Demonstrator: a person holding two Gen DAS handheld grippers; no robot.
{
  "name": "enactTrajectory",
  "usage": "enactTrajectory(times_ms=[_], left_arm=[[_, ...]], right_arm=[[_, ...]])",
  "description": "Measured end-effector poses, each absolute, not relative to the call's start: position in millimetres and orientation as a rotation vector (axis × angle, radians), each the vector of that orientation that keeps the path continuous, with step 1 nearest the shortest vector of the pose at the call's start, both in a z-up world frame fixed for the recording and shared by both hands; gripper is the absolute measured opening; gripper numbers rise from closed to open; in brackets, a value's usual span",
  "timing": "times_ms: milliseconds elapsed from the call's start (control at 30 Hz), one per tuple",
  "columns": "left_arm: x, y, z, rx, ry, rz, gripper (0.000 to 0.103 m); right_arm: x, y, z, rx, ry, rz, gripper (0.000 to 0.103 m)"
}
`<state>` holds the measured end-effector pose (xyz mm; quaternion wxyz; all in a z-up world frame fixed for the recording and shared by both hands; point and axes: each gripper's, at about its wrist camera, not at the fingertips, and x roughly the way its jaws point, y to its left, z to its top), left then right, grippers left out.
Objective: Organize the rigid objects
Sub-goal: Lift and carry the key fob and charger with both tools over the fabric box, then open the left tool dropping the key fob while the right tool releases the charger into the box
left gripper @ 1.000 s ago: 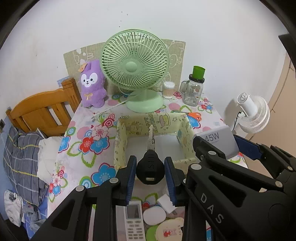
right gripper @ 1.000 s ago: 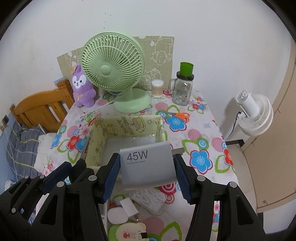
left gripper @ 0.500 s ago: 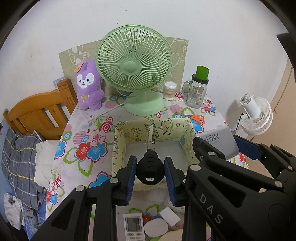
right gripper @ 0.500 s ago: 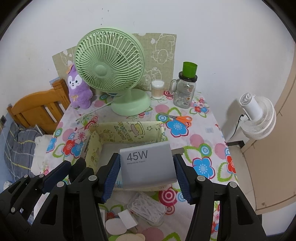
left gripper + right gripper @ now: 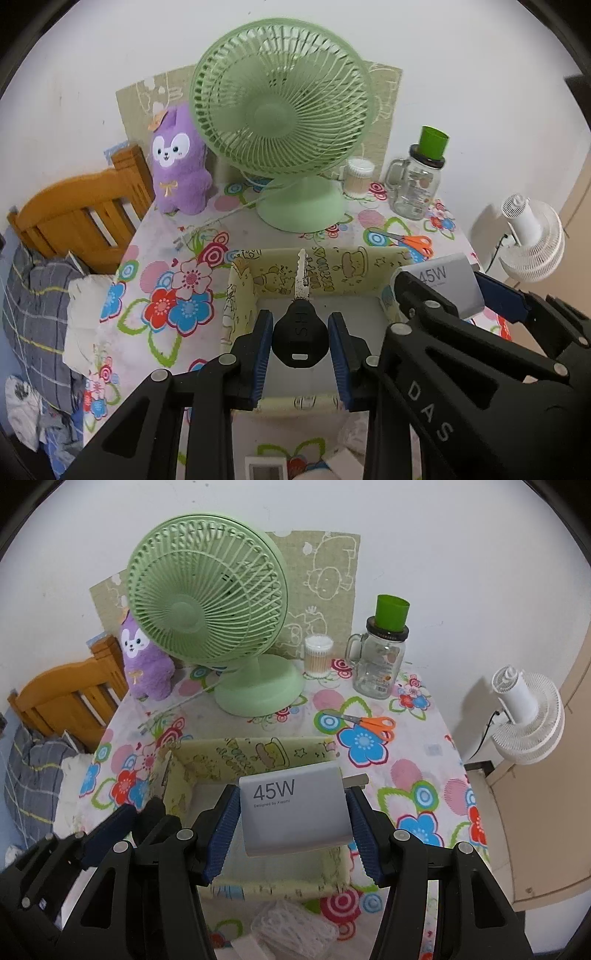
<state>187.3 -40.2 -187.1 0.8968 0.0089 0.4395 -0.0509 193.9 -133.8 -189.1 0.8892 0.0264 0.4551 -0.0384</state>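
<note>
Floral tablecloth [image 5: 406, 775], white wall [image 5: 443, 554], wooden headboard [image 5: 74, 214].

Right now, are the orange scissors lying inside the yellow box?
No, the orange scissors lie on the flowered tablecloth behind the yellow box, outside its walls.
</note>
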Motion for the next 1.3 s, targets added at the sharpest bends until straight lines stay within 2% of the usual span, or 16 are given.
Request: enactTrajectory(times_ms=[567, 933, 1000, 1067, 1133, 1300], left_arm=[[229.7, -42.4, -237.7, 0.021, 0.99, -0.04, 0.031], [245.5, -31.1, -254.3, -0.011, 1.019, 0.021, 0.033], [245.4, -31.3, -253.2, -0.002, 1.013, 0.028, 0.037], [243.7, -30.8, -250.5, -0.005, 0.997, 0.023, 0.041], [242.3, -30.8, -248.4, -0.009, 0.998, 0.012, 0.052], [236.2, -33.2, -241.1, -0.005, 0.983, -0.001, 0.065]], right_arm=[[235.1, -141.1, -243.5, 0.077, 1.003, -0.102, 0.062], [252.9, -134.4, -254.7, 0.051, 0.977, -0.107, 0.064], [251.1, -135.5, -253.9, 0.07, 0.965, -0.112, 0.066], [249.0, -135.6, -251.1, 0.08, 0.948, -0.105, 0.079], [246.3, -135.8, -247.1, 0.076, 0.934, -0.119, 0.089], [239.8, -138.2, -240.6, 0.095, 0.937, -0.117, 0.089]])
